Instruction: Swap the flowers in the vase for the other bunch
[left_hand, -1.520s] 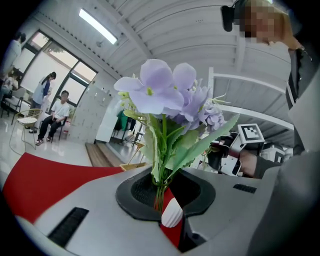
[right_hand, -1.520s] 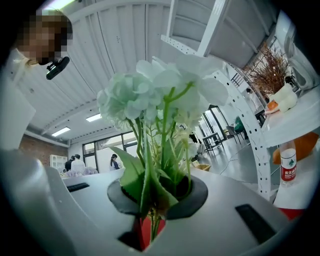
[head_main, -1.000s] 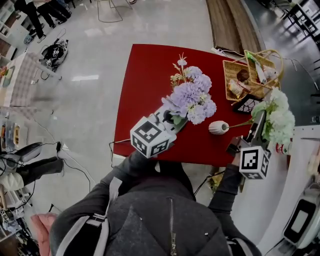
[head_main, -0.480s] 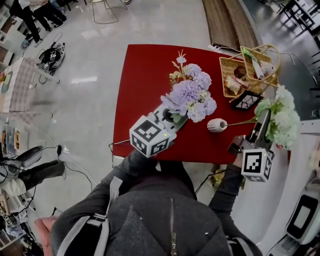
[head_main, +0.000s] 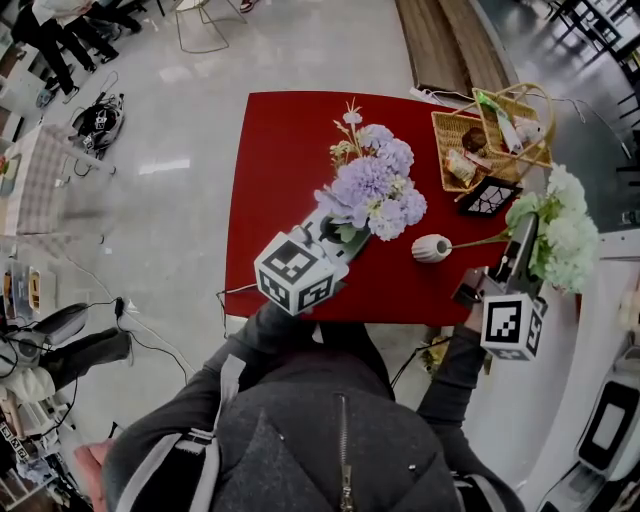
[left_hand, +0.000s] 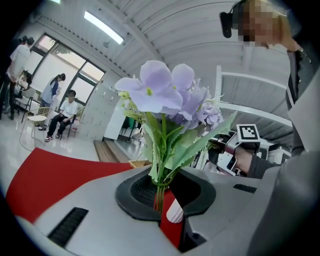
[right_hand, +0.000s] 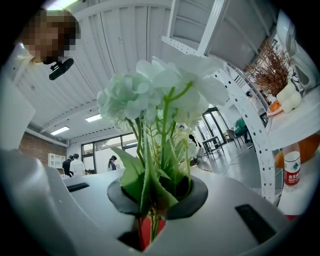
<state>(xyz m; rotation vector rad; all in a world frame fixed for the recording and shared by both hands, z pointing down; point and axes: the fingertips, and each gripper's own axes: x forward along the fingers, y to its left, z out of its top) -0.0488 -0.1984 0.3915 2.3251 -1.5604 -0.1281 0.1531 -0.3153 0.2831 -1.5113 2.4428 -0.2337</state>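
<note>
The left tongs (head_main: 335, 233) pinched the stems of the purple flowers (head_main: 372, 186), and the right tongs (head_main: 520, 238) pinched the stems of the white flowers (head_main: 566, 238). The small white vase (head_main: 432, 248) sat on the red counter (head_main: 285, 170) between the two bunches.

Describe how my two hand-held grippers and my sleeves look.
The left hand-held gripper and right hand-held gripper each carry a white cube with black square markers. Their shells are pale grey with black pads at the jaws. Both sleeves are dark grey.
</note>
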